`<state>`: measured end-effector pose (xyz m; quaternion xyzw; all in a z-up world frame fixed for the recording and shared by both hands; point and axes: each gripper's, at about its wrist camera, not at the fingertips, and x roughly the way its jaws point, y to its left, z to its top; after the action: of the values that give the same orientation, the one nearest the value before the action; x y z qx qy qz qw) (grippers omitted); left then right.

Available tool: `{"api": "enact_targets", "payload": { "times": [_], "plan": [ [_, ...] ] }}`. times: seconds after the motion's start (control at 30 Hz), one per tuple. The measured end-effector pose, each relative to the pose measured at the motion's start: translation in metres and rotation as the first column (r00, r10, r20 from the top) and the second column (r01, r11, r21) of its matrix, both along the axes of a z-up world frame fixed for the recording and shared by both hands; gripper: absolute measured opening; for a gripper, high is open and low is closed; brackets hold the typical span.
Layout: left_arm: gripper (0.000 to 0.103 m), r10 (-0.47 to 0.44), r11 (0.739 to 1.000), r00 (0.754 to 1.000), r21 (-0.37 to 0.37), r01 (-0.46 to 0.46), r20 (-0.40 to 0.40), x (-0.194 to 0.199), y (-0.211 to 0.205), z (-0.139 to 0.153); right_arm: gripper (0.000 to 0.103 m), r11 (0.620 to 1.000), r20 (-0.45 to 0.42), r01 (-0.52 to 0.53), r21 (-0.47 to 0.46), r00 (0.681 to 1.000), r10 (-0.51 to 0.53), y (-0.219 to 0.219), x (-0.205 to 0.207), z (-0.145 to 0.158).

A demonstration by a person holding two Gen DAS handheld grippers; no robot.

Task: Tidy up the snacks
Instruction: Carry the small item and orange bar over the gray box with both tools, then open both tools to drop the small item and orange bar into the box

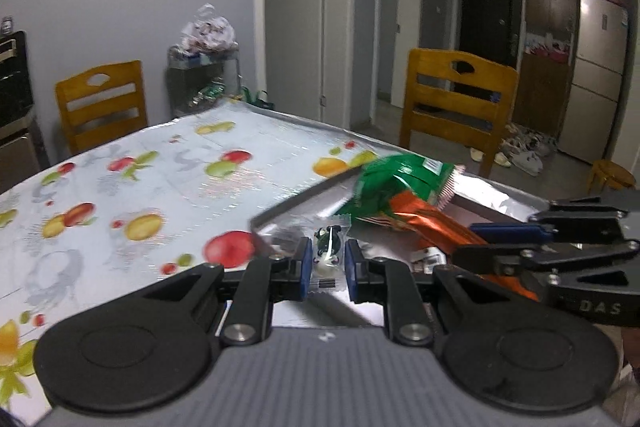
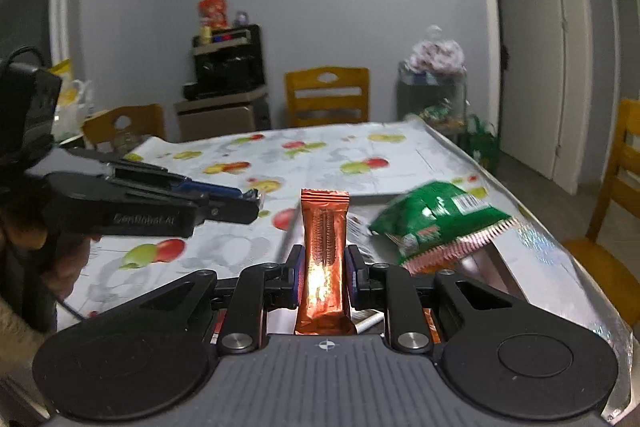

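My left gripper [image 1: 328, 253] is shut on a small clear-wrapped candy [image 1: 328, 251] with a green and white pattern, held over the near corner of a silver tray [image 1: 304, 197]. My right gripper [image 2: 323, 259] is shut on an orange foil snack bar [image 2: 324, 251], held upright over the tray. The bar also shows in the left wrist view [image 1: 436, 223], with the right gripper [image 1: 508, 233] coming in from the right. A green snack bag [image 1: 394, 183] leans in the tray; it also shows in the right wrist view [image 2: 436, 215]. The left gripper [image 2: 252, 201] shows at the left there.
The table [image 1: 120, 187] has a fruit-patterned cloth. Wooden chairs [image 1: 456, 107] stand around it. A cabinet with bags on top [image 1: 204, 67] stands by the far wall. Small packets [image 1: 430, 259] lie in the tray [image 2: 532, 247] under the grippers.
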<state>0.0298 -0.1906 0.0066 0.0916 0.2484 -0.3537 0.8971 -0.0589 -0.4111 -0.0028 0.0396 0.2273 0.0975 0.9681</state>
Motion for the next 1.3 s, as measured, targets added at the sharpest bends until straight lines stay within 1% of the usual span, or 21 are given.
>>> {"api": "enact_targets", "payload": {
  "times": [0.1, 0.23, 0.5, 0.6, 0.77, 1.3],
  "plan": [
    [0.015, -0.022, 1.0, 1.0, 0.01, 0.022, -0.016, 0.002, -0.017, -0.006, 0.023, 1.0, -0.029, 0.007, 0.009, 1.0, -0.007, -0.006, 0.01, -0.006],
    [0.015, -0.028, 1.0, 0.998, 0.01, 0.028, -0.051, 0.01, -0.033, -0.014, 0.023, 1.0, -0.051, 0.023, 0.002, 0.998, -0.023, -0.01, 0.024, -0.012],
    [0.015, -0.03, 0.998, 0.996, 0.05, 0.035, -0.088, 0.02, -0.054, -0.034, 0.023, 1.0, -0.118, 0.026, -0.006, 0.993, -0.027, -0.015, 0.044, -0.022],
    [0.015, -0.041, 0.997, 0.995, 0.058, 0.046, -0.096, 0.021, -0.055, -0.038, 0.023, 0.999, -0.129, 0.029, -0.014, 0.991, -0.03, -0.016, 0.046, -0.025],
    [0.015, -0.043, 0.996, 0.993, 0.068, 0.051, -0.106, 0.022, -0.058, -0.043, 0.023, 0.999, -0.144, 0.035, -0.003, 0.989, -0.035, -0.019, 0.048, -0.029],
    [0.015, -0.05, 0.996, 0.993, 0.073, 0.057, -0.103, 0.022, -0.055, -0.046, 0.024, 0.999, -0.145, 0.04, -0.013, 0.989, -0.042, -0.017, 0.049, -0.028]
  ]
}}
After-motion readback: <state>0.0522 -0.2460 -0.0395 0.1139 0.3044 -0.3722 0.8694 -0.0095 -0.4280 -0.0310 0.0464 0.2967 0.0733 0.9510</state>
